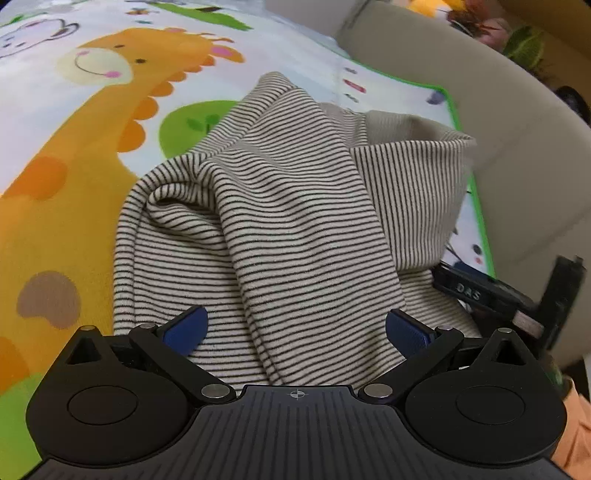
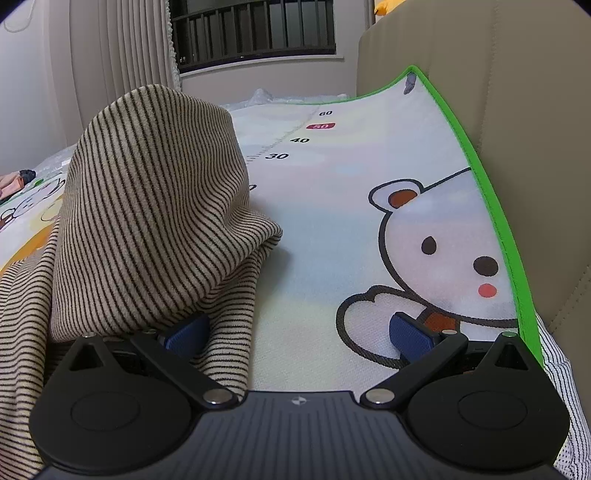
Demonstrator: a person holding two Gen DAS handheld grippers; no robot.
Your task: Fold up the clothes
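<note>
Close in, left gripper (image 1: 295, 328) spread wide, blue pads apart, striped garment (image 1: 280, 221) lying between the fingers but not pinched. Right gripper (image 2: 297, 334) likewise spread, its left pad (image 2: 186, 338) tucked against the garment's loose edge, its right pad over bare play mat (image 2: 314, 258).

Likely slips from here: closing on a single ply of the bunched cloth, so the layers beneath drag and the fold skews; closing the right gripper with only the edge between the pads, so the fabric slides out on the lift; snagging the raised hump of cloth (image 2: 159, 177) standing beside the right gripper and toppling it the wrong way. Soft knit, probably stretchy, so apt to sag rather than hold a crease.

Further out, in the left view, other gripper's dark body (image 1: 491, 295) just beside the garment's right side, so risk of the two tools colliding if drawn together.

Beyond that, plenty of open mat to the left and ahead, over the giraffe print (image 1: 122, 92). Less to the right: green mat border (image 2: 491, 206) near, padded beige backrest (image 2: 517, 92) rising directly behind it. Far off, curtain (image 2: 110, 48) and barred window (image 2: 255, 29), well clear.
</note>
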